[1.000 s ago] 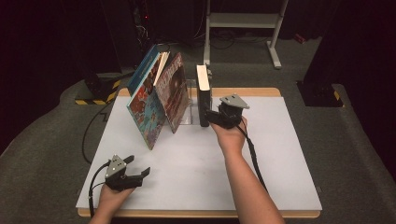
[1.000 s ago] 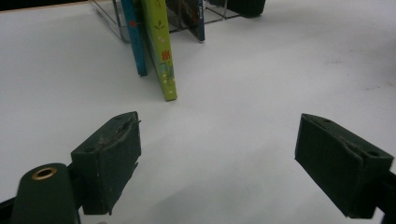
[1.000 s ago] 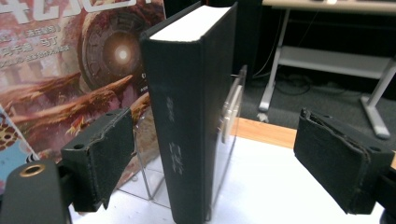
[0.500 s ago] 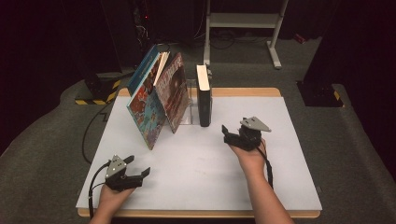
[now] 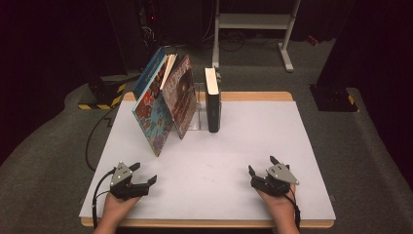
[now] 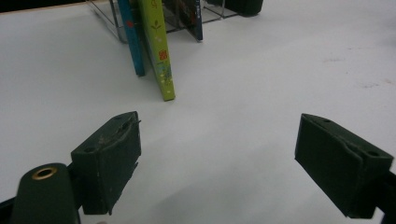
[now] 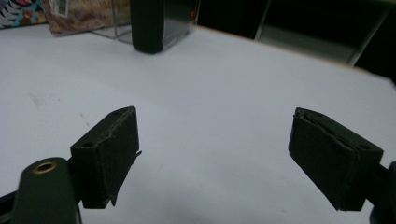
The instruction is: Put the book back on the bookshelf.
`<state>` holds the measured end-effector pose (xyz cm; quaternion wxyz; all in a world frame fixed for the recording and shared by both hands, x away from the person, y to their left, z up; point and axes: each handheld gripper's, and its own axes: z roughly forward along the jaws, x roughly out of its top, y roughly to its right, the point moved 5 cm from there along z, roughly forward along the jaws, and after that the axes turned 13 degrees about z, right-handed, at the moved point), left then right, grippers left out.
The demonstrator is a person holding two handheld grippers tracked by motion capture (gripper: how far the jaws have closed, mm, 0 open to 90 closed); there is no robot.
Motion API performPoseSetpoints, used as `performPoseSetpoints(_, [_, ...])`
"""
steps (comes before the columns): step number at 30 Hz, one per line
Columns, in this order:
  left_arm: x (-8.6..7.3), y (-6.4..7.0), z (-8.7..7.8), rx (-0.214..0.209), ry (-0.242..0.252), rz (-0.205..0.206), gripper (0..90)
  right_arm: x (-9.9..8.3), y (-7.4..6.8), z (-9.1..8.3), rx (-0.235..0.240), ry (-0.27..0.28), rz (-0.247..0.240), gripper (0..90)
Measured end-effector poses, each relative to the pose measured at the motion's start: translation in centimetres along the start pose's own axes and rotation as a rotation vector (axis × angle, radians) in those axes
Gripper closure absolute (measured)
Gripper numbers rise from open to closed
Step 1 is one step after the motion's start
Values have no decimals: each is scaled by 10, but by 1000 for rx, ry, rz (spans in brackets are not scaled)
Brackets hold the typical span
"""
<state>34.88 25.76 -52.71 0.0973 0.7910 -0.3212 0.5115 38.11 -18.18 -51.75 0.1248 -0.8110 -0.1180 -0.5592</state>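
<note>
A black book (image 5: 213,105) stands upright in a clear rack (image 5: 195,114) at the back of the white table (image 5: 234,161). Left of it, several picture books (image 5: 163,105) lean against each other. My left gripper (image 5: 143,174) rests near the front left edge, open and empty. My right gripper (image 5: 262,170) rests near the front right, open with nothing between its jaws. The left gripper view shows the leaning books' spines, a green one (image 6: 161,51) nearest. In the right gripper view the black book (image 7: 147,25) stands at the top left.
A white metal stand (image 5: 253,29) is on the floor behind the table. A black and yellow striped block (image 5: 100,97) lies off the table's back left corner. A cable (image 5: 95,141) hangs over the table's left side.
My right gripper has let go of the black book at the rack and drawn back to the table's front right, open. The left gripper has stayed in place.
</note>
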Motion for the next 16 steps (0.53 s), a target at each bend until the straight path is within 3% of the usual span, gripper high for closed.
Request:
performPoseSetpoints(2, [0,0,0,6,0,0,148,-1,-2,1,20,-10,-24,143])
performPoseSetpoints(8, [0,1,0,22,-3,6,150,-1,2,7,25,-84,27,138])
performPoseSetpoints(16, [0,2,-2,29,11,16,150,-1,3,7,23,-83,33,137])
